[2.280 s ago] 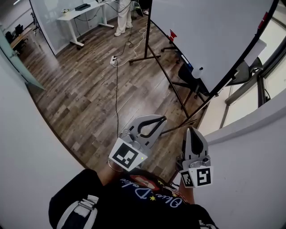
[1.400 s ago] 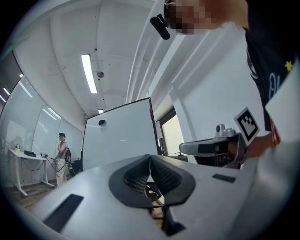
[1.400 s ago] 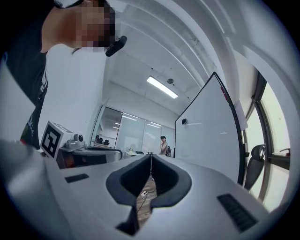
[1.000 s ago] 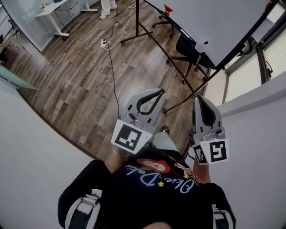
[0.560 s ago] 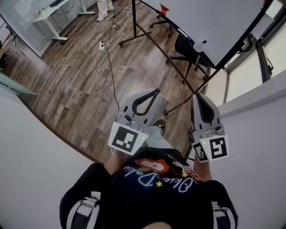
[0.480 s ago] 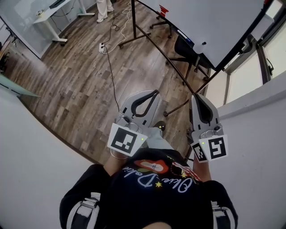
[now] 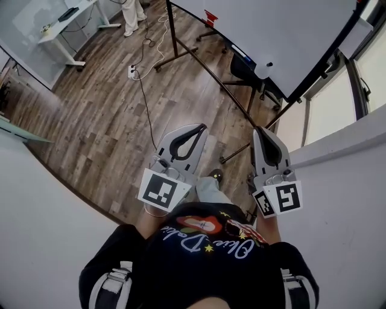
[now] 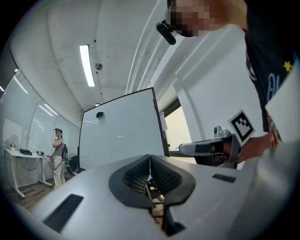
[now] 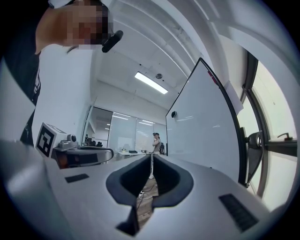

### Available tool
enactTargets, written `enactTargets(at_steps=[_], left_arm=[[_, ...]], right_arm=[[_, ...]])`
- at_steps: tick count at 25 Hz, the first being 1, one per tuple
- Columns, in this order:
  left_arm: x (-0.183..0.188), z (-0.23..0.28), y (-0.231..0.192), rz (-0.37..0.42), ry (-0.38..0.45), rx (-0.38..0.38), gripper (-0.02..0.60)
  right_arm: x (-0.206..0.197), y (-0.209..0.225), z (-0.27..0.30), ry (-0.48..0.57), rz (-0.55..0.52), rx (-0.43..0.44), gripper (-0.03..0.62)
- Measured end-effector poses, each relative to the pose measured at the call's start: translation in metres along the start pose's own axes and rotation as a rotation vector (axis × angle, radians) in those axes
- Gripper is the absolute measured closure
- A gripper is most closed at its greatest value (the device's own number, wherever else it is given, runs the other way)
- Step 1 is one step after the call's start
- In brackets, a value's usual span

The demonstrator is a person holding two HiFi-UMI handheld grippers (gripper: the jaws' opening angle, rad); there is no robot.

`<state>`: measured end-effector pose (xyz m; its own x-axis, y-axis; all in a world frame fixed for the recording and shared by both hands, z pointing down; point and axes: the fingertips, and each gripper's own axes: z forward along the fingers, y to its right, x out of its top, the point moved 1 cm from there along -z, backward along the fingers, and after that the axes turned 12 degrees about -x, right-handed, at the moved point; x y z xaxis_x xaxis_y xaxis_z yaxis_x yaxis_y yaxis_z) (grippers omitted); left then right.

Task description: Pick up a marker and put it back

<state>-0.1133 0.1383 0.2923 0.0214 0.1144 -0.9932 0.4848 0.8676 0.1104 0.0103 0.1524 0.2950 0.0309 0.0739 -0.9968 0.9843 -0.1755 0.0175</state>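
Observation:
No marker can be made out. A large whiteboard (image 7: 277, 30) on a black stand fills the upper right of the head view. On its lower ledge sit small things: a blue one (image 7: 243, 58), a white one (image 7: 263, 66) and a red one (image 7: 211, 17). My left gripper (image 7: 201, 127) and right gripper (image 7: 260, 129) are held level side by side above the floor, short of the board. Both are shut with nothing between the jaws. The left gripper (image 8: 150, 158) faces the whiteboard (image 8: 117, 136). Past the right gripper (image 9: 152, 157) the whiteboard (image 9: 201, 131) stands edge-on.
The stand's black legs (image 7: 199, 60) cross the wood floor ahead, with a black chair (image 7: 244, 69) behind them. A cable runs to a power strip (image 7: 131, 71). A person (image 7: 132, 9) stands by a white desk (image 7: 66, 24). White walls (image 7: 344, 199) close in on both sides.
The wearer has walked toward the whiteboard, and both grippers have come forward with them. The stand's legs lie nearer under the grippers. Both stay shut.

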Motion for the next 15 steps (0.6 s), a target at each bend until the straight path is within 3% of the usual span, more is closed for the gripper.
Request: enactTargets(at_steps=[11,15], left_arm=[[-0.014,0.059,-0.050,0.016,-0.027,0.004,0.578],[-0.015,0.083,-0.070,0.059,-0.033,0.005,0.578]], right_arm=[[-0.018,0.042,0.068,-0.009,0.013,0.007,0.592],[-0.020,0.060,0.094,-0.008,0.011,0.008,0.592]])
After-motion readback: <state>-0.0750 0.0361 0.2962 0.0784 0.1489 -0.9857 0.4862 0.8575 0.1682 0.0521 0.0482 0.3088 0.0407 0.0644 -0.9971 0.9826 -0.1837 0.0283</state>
